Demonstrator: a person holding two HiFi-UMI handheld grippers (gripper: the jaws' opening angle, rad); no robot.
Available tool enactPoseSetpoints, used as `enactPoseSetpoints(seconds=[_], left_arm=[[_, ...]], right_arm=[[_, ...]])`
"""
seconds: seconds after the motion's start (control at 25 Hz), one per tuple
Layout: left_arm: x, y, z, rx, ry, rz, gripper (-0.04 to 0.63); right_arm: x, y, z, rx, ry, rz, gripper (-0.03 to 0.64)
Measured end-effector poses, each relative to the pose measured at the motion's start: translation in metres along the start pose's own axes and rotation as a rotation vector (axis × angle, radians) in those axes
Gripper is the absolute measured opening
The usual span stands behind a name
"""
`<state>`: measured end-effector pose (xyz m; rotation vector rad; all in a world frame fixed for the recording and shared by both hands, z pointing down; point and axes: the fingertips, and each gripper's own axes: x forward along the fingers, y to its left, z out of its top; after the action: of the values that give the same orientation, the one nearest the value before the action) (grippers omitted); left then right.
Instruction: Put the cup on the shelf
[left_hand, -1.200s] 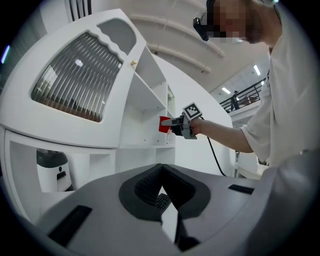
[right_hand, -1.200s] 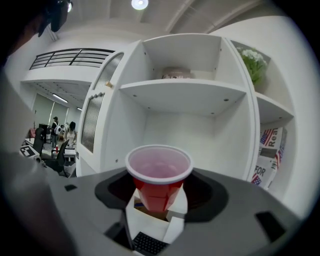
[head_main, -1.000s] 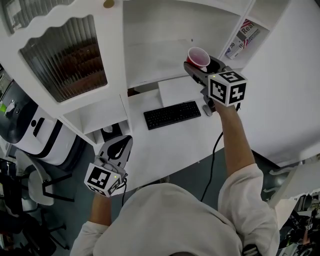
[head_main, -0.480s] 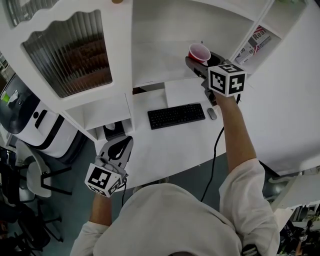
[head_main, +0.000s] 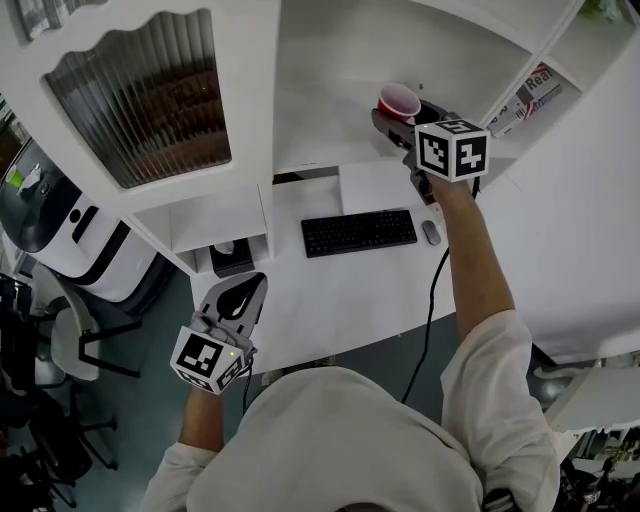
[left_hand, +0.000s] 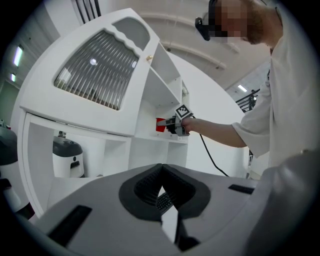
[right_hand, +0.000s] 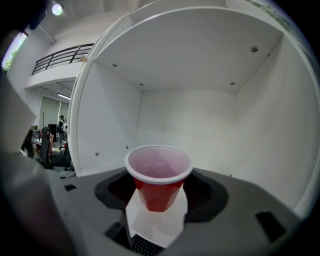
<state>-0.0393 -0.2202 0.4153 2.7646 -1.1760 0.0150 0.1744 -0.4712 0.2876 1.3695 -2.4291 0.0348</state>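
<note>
My right hand-held gripper (right_hand: 159, 194) gripped the red cup (right_hand: 159, 172) upright by its lower half, at the front of the open shelf (head_main: 320, 110); I could not tell whether its base touched the board. I judged that setting it down and letting go were left. My left hand-held gripper (head_main: 238, 300) hung closed and empty, low beside the bench (head_main: 340, 290).
</note>
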Motion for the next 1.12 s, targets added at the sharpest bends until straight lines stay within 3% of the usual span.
enactPoseSetpoints(seconds=[1.12], left_arm=[[0.017,0.013,-0.012,-0.03,0.004,-0.014,0.001]], right_arm=[[0.037,0.015,-0.029,0.032,0.091,0.079,0.298]])
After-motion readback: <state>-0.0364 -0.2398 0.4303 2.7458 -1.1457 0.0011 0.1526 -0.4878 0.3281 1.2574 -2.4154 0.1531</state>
